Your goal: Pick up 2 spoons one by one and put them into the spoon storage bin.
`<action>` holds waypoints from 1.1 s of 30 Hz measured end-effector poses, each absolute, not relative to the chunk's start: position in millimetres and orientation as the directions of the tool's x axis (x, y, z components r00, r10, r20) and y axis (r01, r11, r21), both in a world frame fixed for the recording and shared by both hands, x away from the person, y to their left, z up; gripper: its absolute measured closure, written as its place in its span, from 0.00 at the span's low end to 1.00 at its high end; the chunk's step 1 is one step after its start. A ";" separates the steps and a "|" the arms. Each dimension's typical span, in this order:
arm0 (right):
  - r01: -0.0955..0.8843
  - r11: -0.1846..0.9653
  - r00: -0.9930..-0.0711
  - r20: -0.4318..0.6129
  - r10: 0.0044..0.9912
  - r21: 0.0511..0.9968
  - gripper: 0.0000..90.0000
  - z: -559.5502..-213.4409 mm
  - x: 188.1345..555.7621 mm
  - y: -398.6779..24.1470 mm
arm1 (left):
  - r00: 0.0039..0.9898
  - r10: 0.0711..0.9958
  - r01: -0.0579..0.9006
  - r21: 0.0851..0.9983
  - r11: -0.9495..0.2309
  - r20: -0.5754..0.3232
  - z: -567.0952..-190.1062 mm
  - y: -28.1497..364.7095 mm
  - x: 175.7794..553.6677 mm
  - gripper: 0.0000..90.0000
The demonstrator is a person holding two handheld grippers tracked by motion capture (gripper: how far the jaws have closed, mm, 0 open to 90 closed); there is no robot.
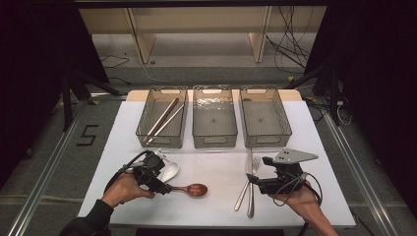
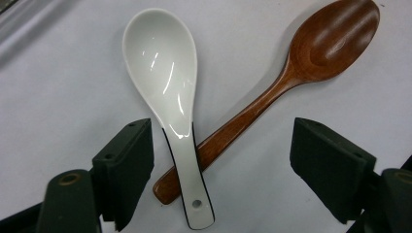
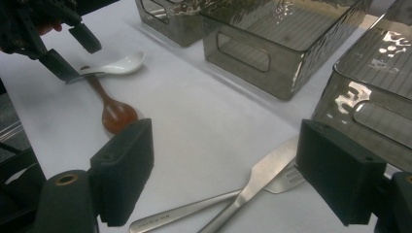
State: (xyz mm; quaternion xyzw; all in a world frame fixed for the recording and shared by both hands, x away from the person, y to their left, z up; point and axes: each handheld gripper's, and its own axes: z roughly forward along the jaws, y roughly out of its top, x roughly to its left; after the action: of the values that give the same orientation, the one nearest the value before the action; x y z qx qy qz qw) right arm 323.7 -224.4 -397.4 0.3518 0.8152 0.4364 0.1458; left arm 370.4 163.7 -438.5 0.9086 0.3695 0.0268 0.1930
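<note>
Three clear grey bins in a row at the far side of the white table (image 1: 206,209), well beyond both grippers: left bin (image 1: 161,142) straight ahead of the left gripper (image 1: 165,188), right bin (image 1: 268,141) ahead of the right gripper (image 1: 252,178), middle bin (image 1: 214,141) between them. A pair of chopsticks (image 1: 163,119), one brown and one silver, lies diagonally in the left bin. Floor mark "5" (image 1: 88,135) off the table, outward of the left gripper. Wooden shelf unit (image 1: 196,29) and loose cables (image 1: 290,44) on the floor far behind the bins.
</note>
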 end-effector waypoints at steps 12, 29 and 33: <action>0.449 0.371 -0.710 0.073 0.701 0.813 0.25 -398.1 324.7 -224.5 | 0.749 0.660 0.640 0.324 -0.697 -0.060 -448.8 164.3 371.7 0.43; 0.445 0.376 -0.711 0.066 0.701 0.813 0.26 -397.1 323.0 -223.9 | 0.757 0.646 0.639 0.315 -0.702 -0.096 -459.1 175.0 384.2 0.69; 0.444 0.379 -0.710 0.061 0.702 0.812 0.26 -397.2 322.6 -224.0 | 0.748 0.651 0.653 0.321 -0.686 -0.129 -459.9 177.9 387.6 0.72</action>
State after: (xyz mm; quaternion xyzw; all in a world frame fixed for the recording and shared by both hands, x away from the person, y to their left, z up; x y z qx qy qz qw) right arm 322.6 -224.0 -397.2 0.3506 0.8169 0.4332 0.1486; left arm 387.6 177.9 -459.9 0.9181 0.3552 -0.0024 0.1756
